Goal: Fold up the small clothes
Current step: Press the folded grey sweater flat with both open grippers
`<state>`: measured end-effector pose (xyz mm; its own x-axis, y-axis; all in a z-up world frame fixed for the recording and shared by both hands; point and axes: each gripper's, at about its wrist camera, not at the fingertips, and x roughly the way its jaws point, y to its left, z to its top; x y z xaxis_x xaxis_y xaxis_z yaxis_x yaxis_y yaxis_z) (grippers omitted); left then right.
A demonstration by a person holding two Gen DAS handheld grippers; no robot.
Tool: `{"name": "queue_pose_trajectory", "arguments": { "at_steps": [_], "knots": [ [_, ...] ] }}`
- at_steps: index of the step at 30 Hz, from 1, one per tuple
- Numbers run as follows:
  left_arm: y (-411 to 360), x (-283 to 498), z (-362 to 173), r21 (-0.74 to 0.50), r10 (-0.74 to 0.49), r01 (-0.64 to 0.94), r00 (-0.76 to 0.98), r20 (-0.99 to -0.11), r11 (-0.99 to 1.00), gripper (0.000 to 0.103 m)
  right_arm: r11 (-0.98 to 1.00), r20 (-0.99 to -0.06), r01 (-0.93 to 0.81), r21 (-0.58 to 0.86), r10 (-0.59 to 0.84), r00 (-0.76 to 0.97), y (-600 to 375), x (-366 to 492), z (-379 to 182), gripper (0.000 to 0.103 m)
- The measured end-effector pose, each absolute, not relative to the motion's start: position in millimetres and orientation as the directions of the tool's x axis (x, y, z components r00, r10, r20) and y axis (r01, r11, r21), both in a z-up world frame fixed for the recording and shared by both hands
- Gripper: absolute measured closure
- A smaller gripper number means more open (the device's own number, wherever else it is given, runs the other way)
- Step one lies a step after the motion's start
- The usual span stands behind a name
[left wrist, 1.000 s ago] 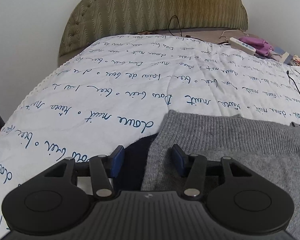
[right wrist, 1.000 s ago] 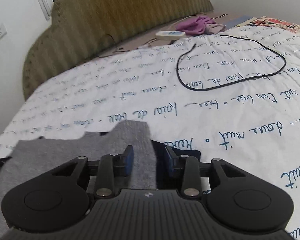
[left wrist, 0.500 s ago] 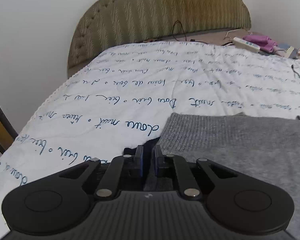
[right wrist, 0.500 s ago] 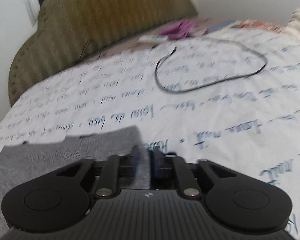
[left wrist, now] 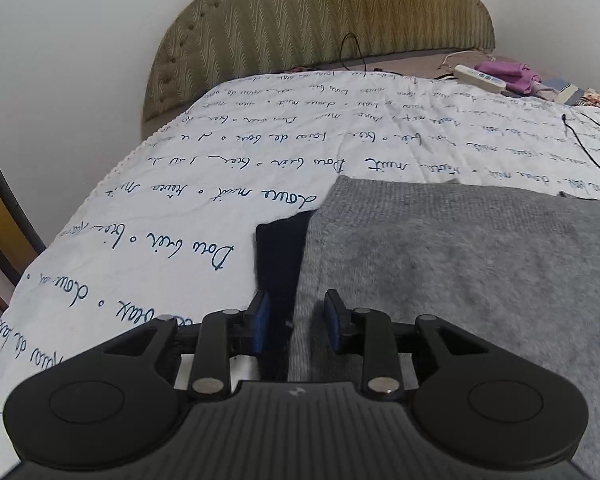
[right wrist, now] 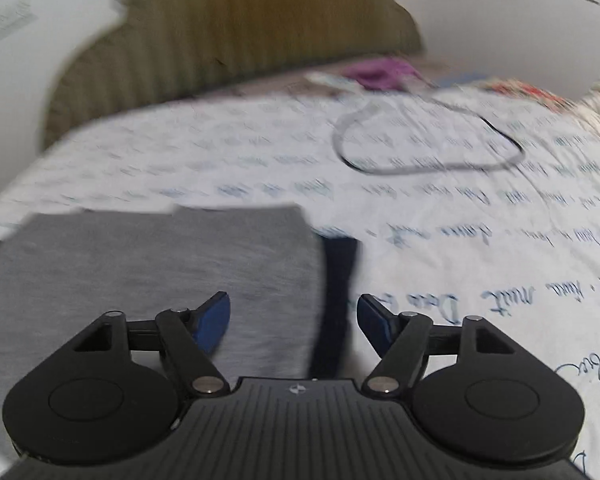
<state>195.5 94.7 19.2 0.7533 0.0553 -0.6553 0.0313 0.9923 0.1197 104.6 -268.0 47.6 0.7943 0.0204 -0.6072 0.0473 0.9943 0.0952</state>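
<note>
Grey knit garment (left wrist: 460,264) lies flat on your bed's sheet (left wrist: 228,160), lower frame; your left gripper (left wrist: 296,320) and right gripper (right wrist: 294,318) are both opening, pinching nothing.

left gripper (left wrist: 296,322): black, ribbed housing, blue fingers (left wrist: 260,322) | right gripper (right wrist: 294,320): apparently identical, blurred, silver pivot screws

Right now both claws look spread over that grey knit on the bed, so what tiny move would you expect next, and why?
Probably both draw back clear of the grey knit garment. The left gripper and right gripper are opening, pads not pressing the cloth between them. The garment lies flat on the bedspread, a dark layer showing at its side edges, so this fold looks laid down.
</note>
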Motion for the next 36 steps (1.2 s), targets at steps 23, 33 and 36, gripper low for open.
{"name": "queue_pose_trajectory", "arguments": {
  "at_steps": [23,33,36],
  "knots": [
    [119,154,30,0.138,0.082,0.008,0.773,-0.629,0.99,0.038,0.982,-0.6,-0.186,-0.013,0.141,0.787,-164,48,66,0.013],
    [122,117,29,0.079,0.055,-0.008,0.791,-0.609,0.997,0.038,0.974,-0.577,-0.202,-0.102,0.108,0.809,-125,23,53,0.01],
    [115,99,24,0.05,0.023,0.009,0.795,-0.607,0.999,0.038,0.988,-0.567,-0.112,-0.109,0.03,0.823,-137,22,43,0.009]
  ]
}}
